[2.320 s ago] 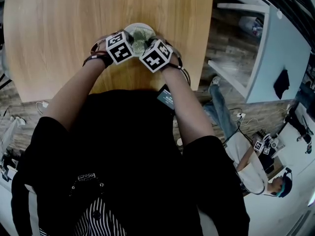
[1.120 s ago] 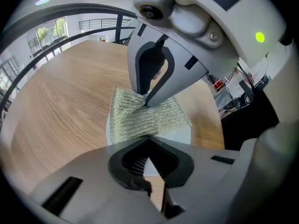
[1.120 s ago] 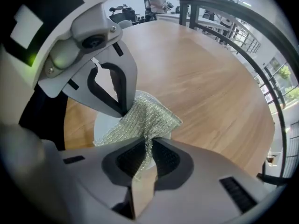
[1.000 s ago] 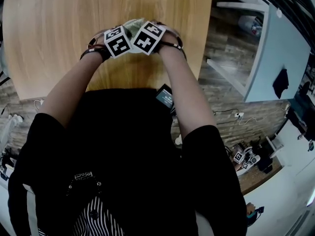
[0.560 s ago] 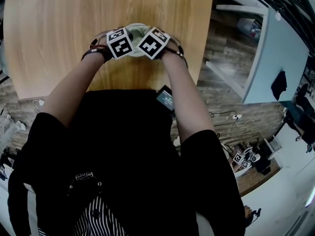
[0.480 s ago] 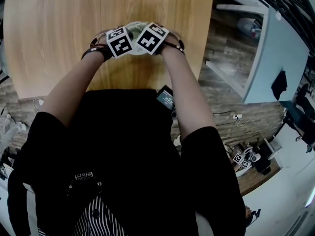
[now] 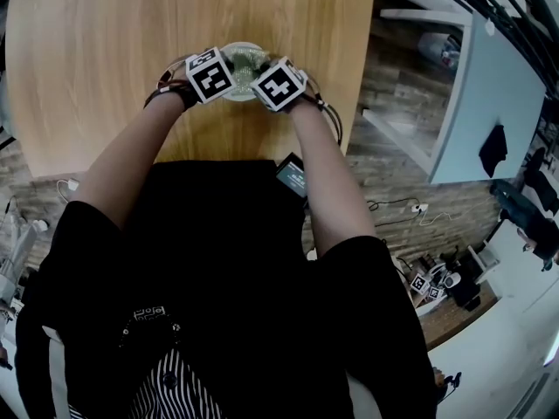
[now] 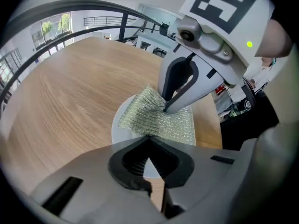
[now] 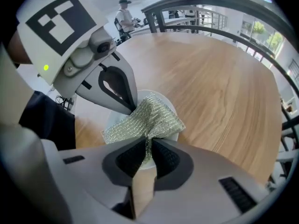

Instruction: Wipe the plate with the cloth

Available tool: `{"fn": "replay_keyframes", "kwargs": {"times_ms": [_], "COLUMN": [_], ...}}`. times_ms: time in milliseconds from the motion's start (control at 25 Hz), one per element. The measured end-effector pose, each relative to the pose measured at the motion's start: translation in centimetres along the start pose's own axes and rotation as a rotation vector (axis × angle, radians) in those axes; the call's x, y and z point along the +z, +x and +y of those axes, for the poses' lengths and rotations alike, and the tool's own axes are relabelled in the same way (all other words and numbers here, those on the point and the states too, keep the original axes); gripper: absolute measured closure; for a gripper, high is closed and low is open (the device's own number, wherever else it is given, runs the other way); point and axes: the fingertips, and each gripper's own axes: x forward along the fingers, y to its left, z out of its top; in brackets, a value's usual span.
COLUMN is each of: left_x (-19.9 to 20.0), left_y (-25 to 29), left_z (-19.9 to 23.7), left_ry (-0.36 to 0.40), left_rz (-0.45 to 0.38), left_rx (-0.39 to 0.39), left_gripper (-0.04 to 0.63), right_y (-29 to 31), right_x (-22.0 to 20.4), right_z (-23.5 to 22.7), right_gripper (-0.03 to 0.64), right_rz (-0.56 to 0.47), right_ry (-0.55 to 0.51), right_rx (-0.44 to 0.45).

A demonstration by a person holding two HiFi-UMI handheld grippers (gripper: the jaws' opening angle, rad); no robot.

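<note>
Forearms (image 7: pixel 131 160) stretch forward over the near edge of the wooden bench (image 7: pixel 113 33), with the two marker cubes almost touching above the one white plate (image 7: pixel 243 49). The left gripper (image 8: pixel 148 160) has its fingers shut on the plate's near rim. The right gripper (image 9: pixel 148 155) has its fingers clamped on a fold of the single green mesh cloth (image 9: pixel 149 115), which spreads over the plate just beyond them, right beside the left gripper's fingers.
</note>
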Motion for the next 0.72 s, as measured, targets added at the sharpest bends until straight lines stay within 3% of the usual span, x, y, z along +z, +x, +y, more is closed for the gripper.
{"fn": "replay_keyframes", "kwargs": {"times_ms": [160, 280, 440, 560, 600, 720], "left_x": [-0.4, -0.1, 0.6, 1.9, 1.0, -1.3], "left_y": [0.9, 0.1, 1.4, 1.9, 1.5, -0.5], "left_z": [-1.3, -0.5, -1.4, 0.1, -0.1, -1.6], "left_ry": [-0.033, -0.013, -0.025, 0.121, 0.130, 0.041], "left_rz": [0.015, 0.006, 0.011, 0.015, 0.016, 0.009], "left_rx": [-0.039, 0.019, -0.002, 0.115, 0.149, 0.185], "left_gripper": [0.601, 0.601, 0.601, 0.601, 0.601, 0.603], "right_y": [-0.1, 0.1, 0.3, -0.2, -0.1, -0.5], "right_x": [-0.5, -0.6, -2.0, -2.5, -1.9, 0.1], "right_z": [0.9, 1.7, 1.7, -1.0, -0.1, 3.4], "right_gripper": [0.574, 0.574, 0.574, 0.574, 0.574, 0.574], "right_rz": [-0.078, -0.113, -0.040, 0.029, 0.005, -0.089], "right_ry": [0.113, 0.175, 0.187, 0.167, 0.158, 0.161], "right_rx": [0.007, 0.008, 0.015, -0.070, -0.058, 0.018]}}
